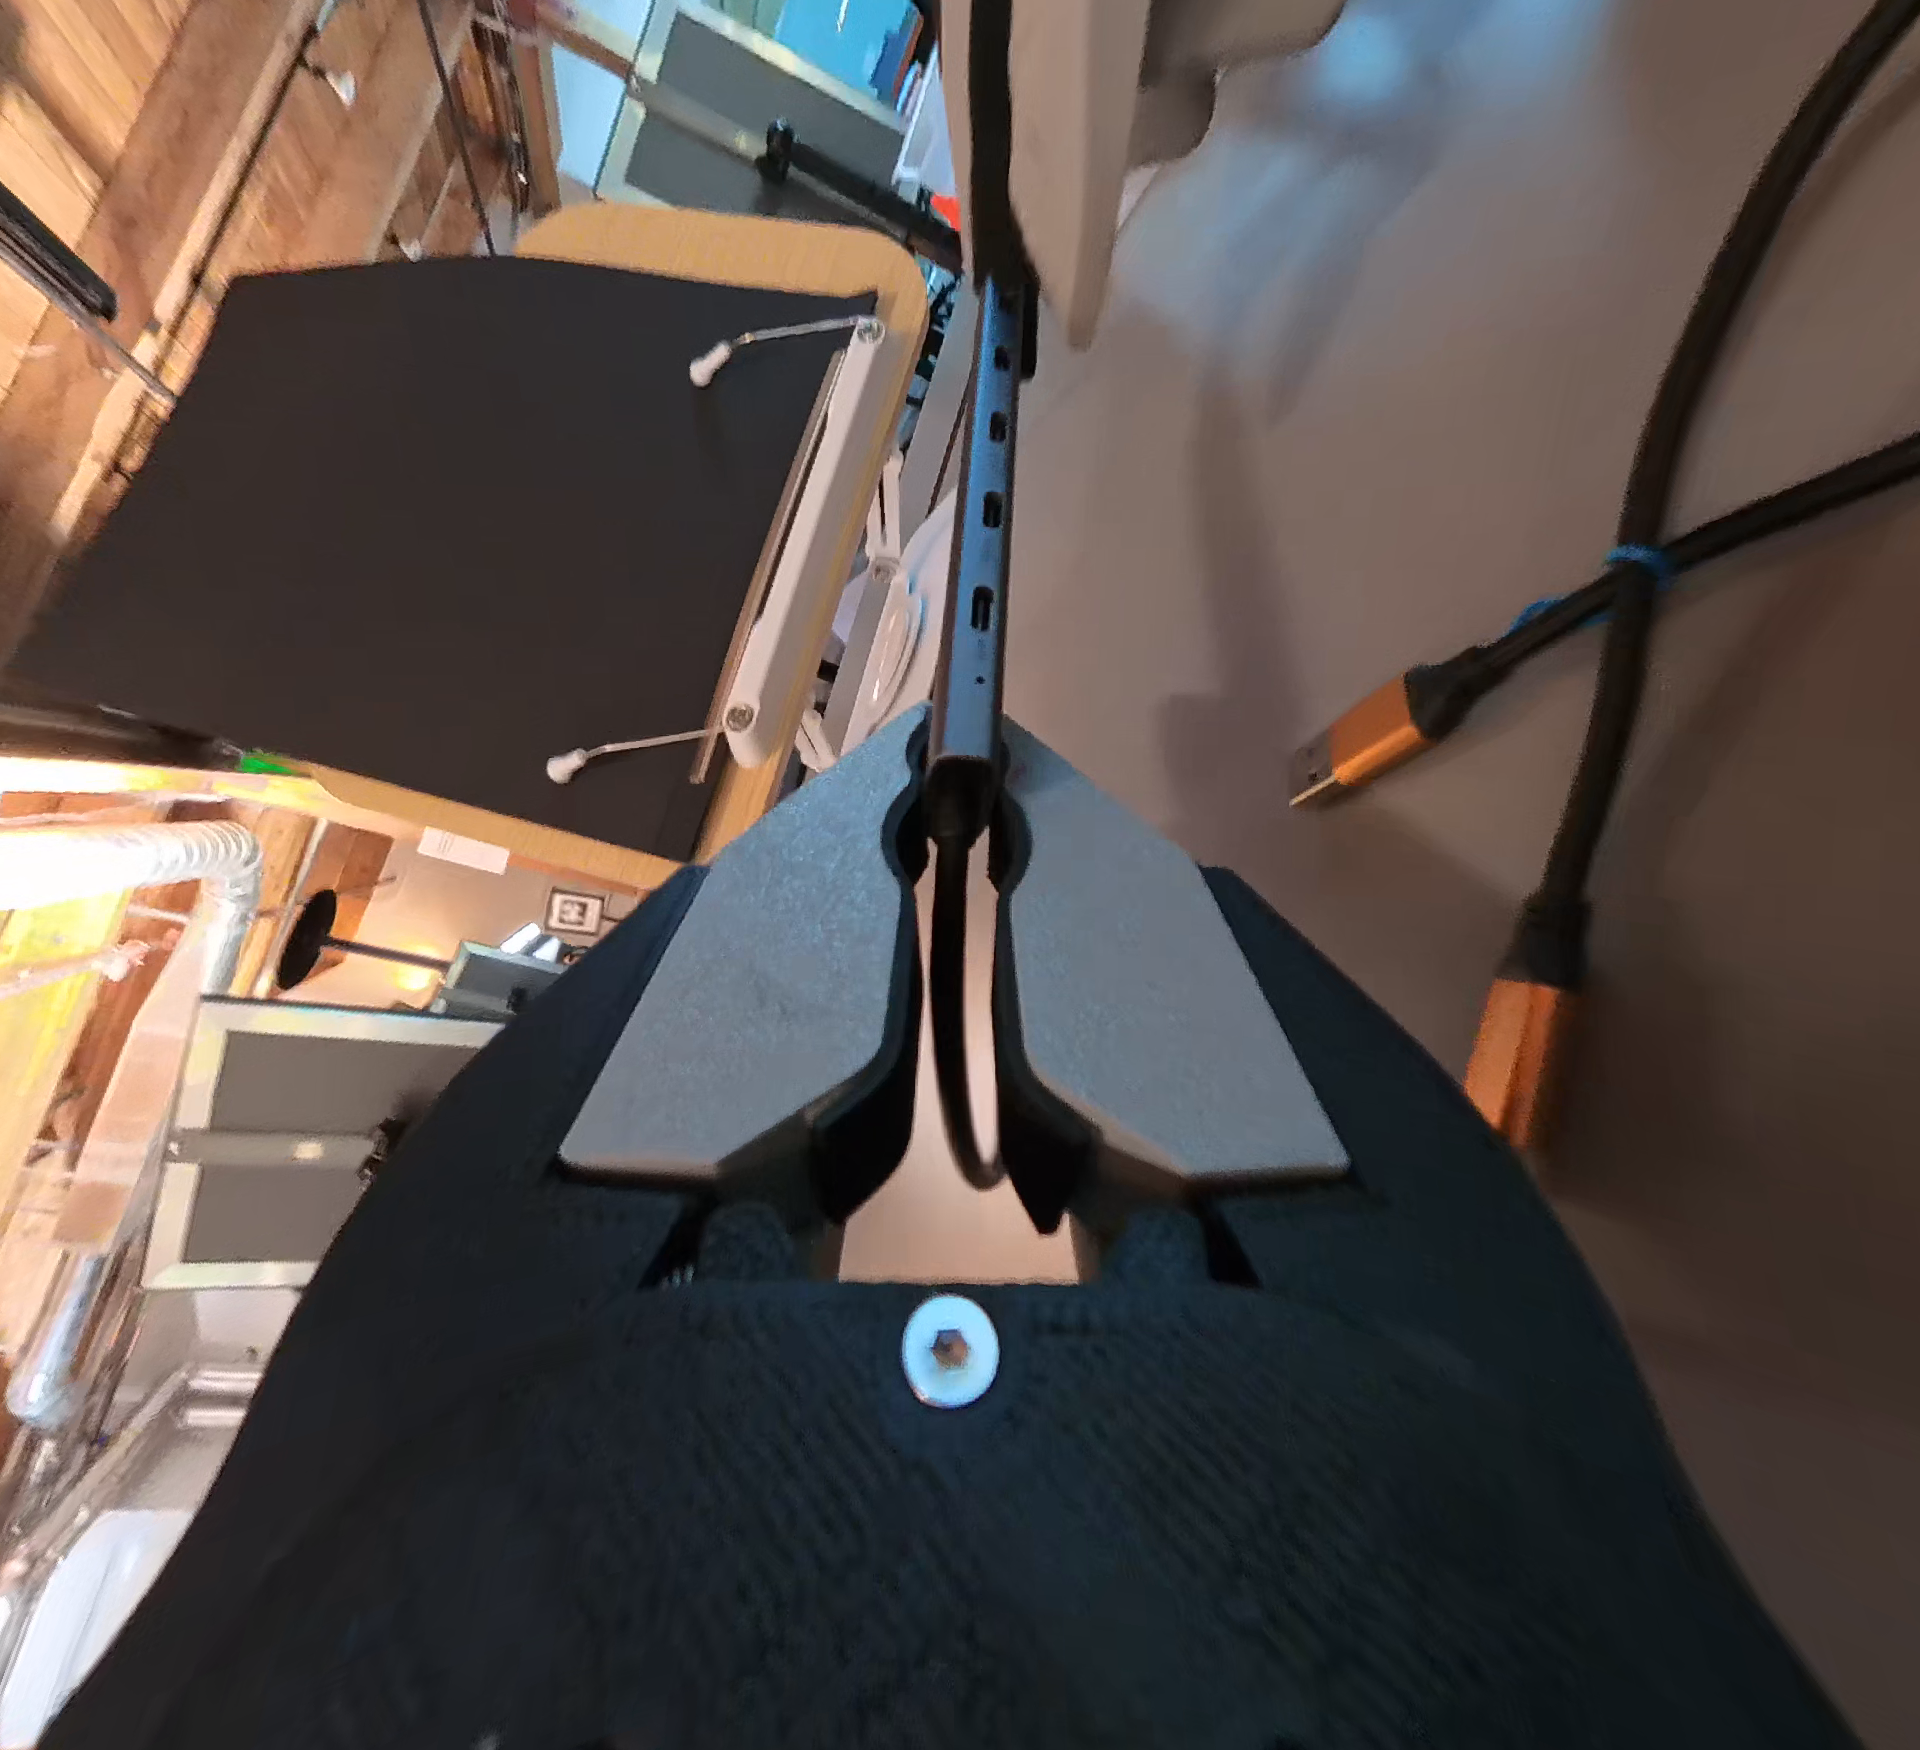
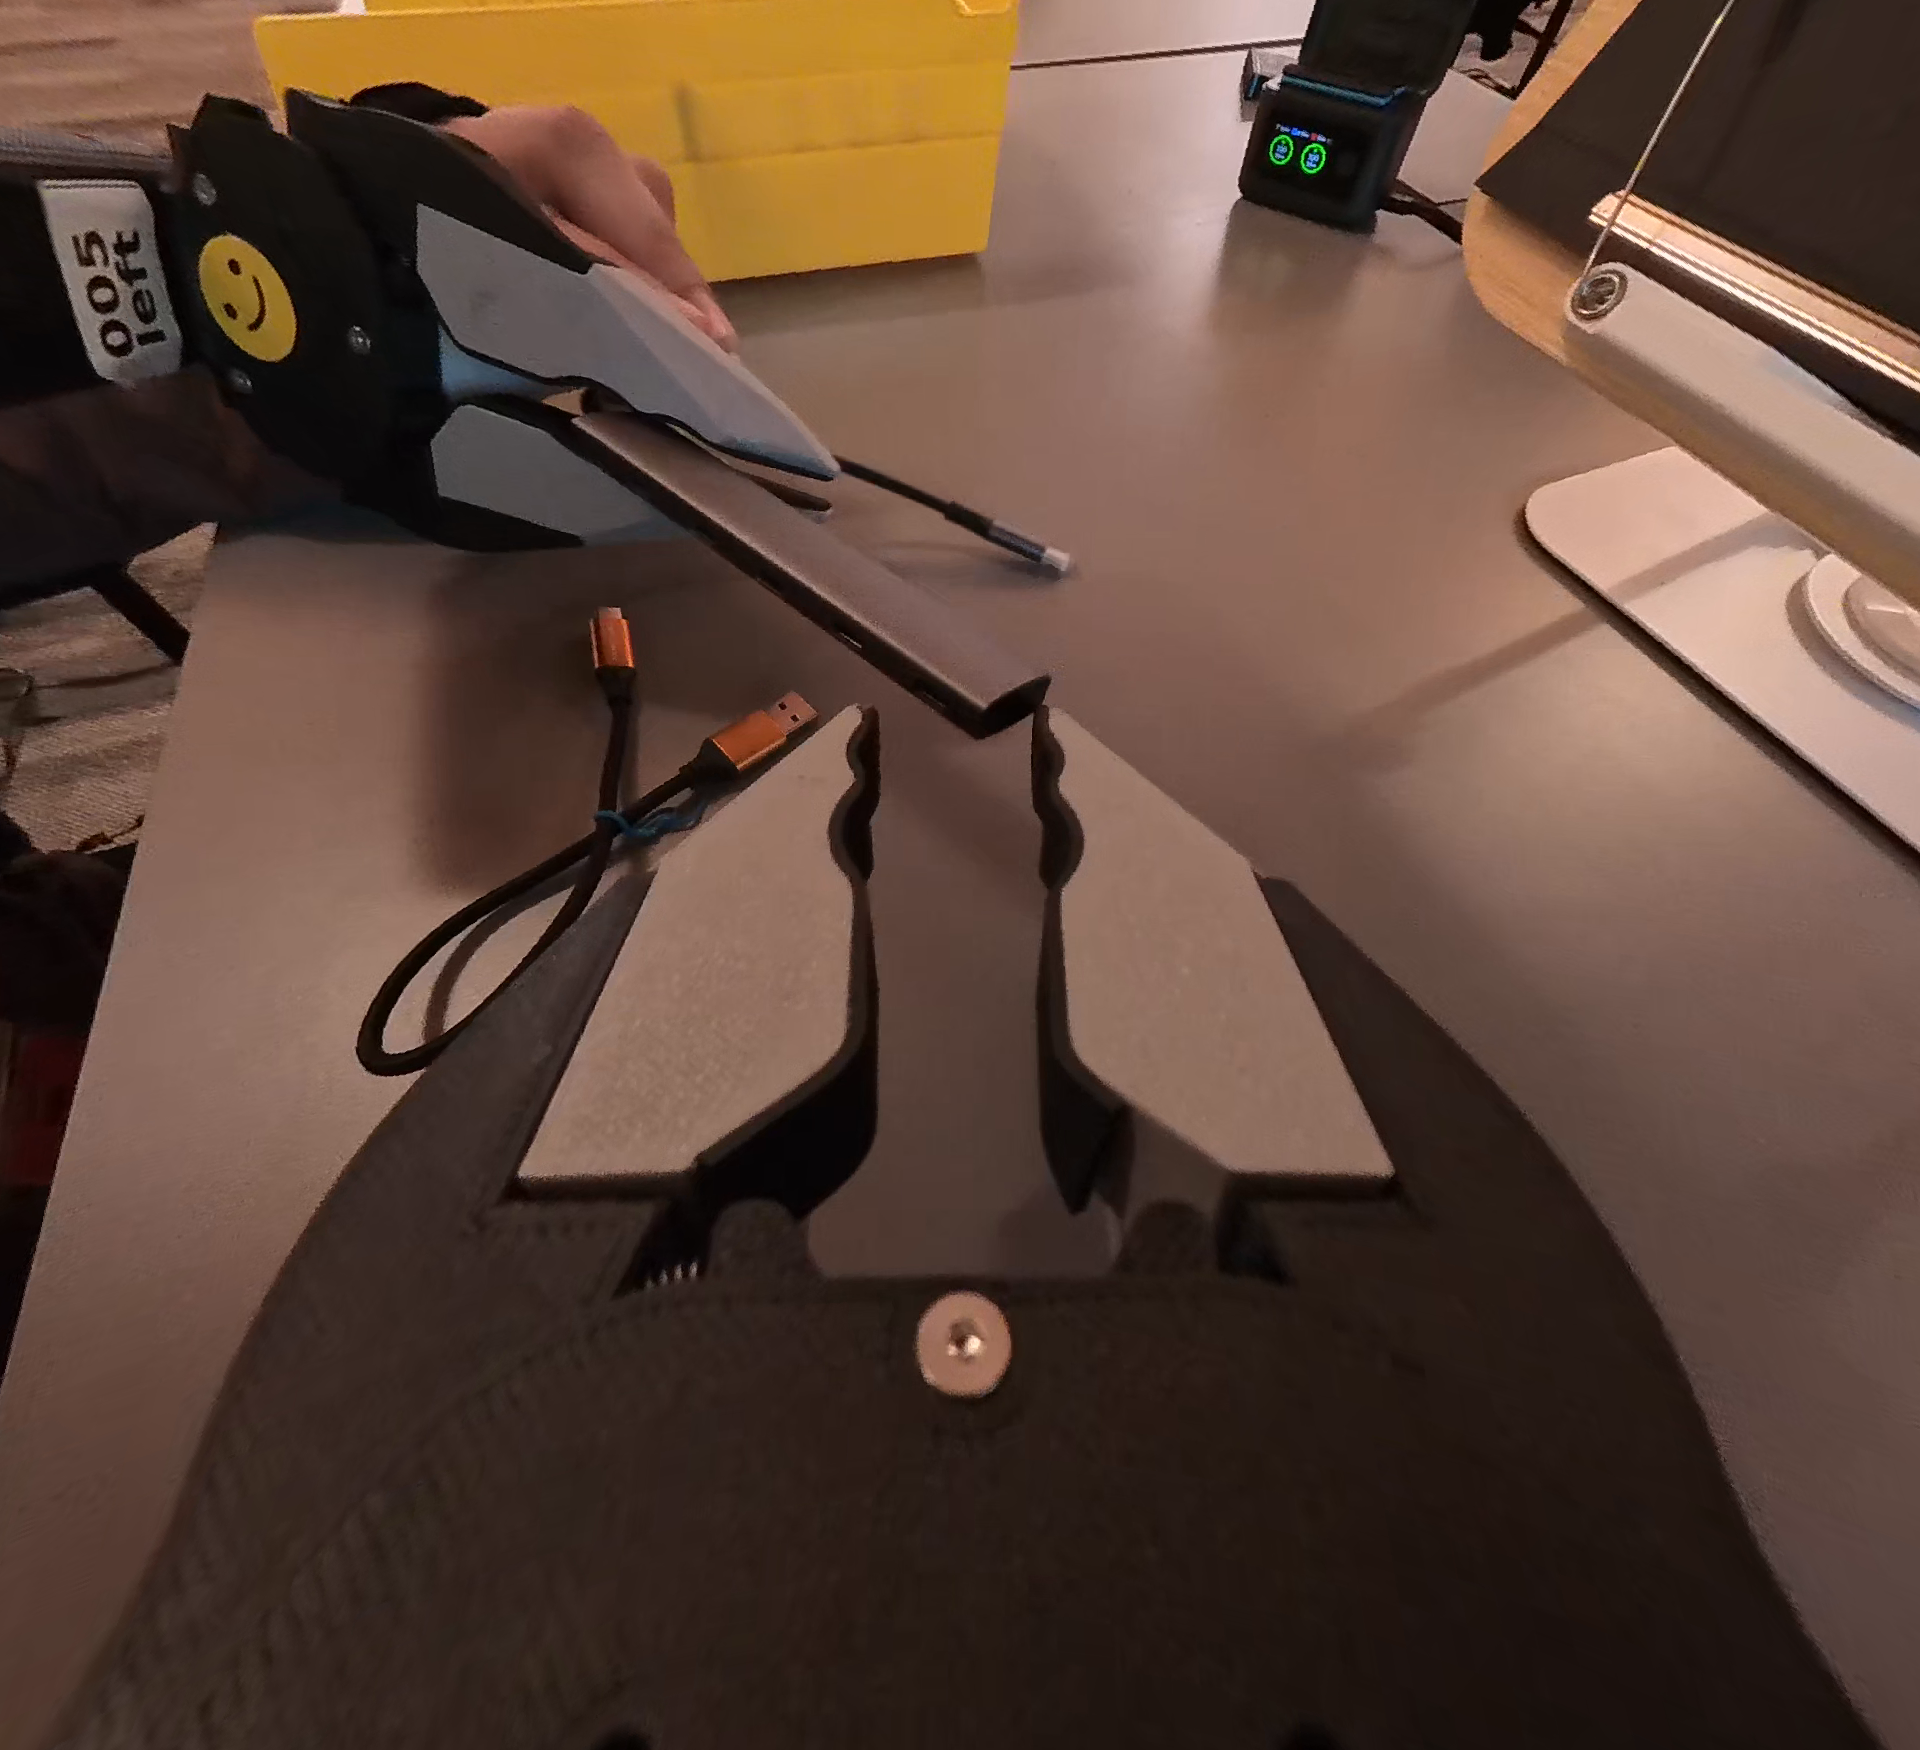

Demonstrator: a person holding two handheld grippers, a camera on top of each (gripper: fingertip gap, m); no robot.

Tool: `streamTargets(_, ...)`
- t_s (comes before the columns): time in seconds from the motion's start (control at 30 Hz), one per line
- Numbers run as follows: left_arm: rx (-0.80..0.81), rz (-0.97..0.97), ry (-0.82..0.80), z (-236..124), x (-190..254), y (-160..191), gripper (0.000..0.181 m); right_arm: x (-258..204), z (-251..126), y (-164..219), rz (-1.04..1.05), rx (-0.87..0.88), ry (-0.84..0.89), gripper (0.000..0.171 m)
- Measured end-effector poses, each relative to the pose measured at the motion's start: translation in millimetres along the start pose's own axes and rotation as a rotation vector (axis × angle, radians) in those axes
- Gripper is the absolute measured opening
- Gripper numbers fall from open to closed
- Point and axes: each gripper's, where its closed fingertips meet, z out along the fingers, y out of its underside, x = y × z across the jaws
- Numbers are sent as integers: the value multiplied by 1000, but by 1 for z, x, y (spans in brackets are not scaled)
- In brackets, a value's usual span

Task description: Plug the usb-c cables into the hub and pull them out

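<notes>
My left gripper (image 1: pixel 961 750) is shut on the near end of a slim dark grey hub (image 1: pixel 982 505). It holds the hub off the table, with the port row in view. The hub's own short cable (image 1: pixel 961 1025) loops back between my fingers. In the right wrist view, the left gripper (image 2: pixel 748 474) holds the hub (image 2: pixel 831 599) tilted, and the hub's free end is at the tips of my open, empty right gripper (image 2: pixel 951 729). A black cable lies on the table with an orange USB-C plug (image 2: pixel 611 640) and an orange USB-A plug (image 2: pixel 764 734). No cable is in the visible ports.
A yellow bin (image 2: pixel 665 69) stands at the back of the grey table (image 2: pixel 1299 453). A small black device with a lit screen (image 2: pixel 1340 121) stands at the back right. A stand with a black board (image 2: pixel 1766 142) and a white base (image 2: pixel 1683 557) is on the right. Across from one pair of fingers to the other is roughly 8 cm.
</notes>
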Motion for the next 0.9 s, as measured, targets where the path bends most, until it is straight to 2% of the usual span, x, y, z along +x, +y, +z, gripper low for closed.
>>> streamTargets(0.1, 15, 5, 2, -2, 3, -4, 3, 0, 0, 0, -10, 2, 7, 26)
streamTargets(0.27, 30, -1, 6, -1, 6, -6, 3, -3, 4, 4, 5, -19, -15, 37)
streamTargets(0.33, 50, 1, 0, -1, 8, -10, 3, -8, 7, 5, 2, -31, -42, 32)
streamTargets(0.53, 50, 16, 23, 0, 15, -11, 4, -14, 17, 15, -42, -93, -37, 40)
streamTargets(0.73, 96, 25, 7, -2, 16, -24, 12, -12, 20, 21, -16, -119, -45, 34)
streamTargets(0.9, 115, 50, 24, -4, 23, -29, 7, -14, 21, 24, -11, -134, -53, 32)
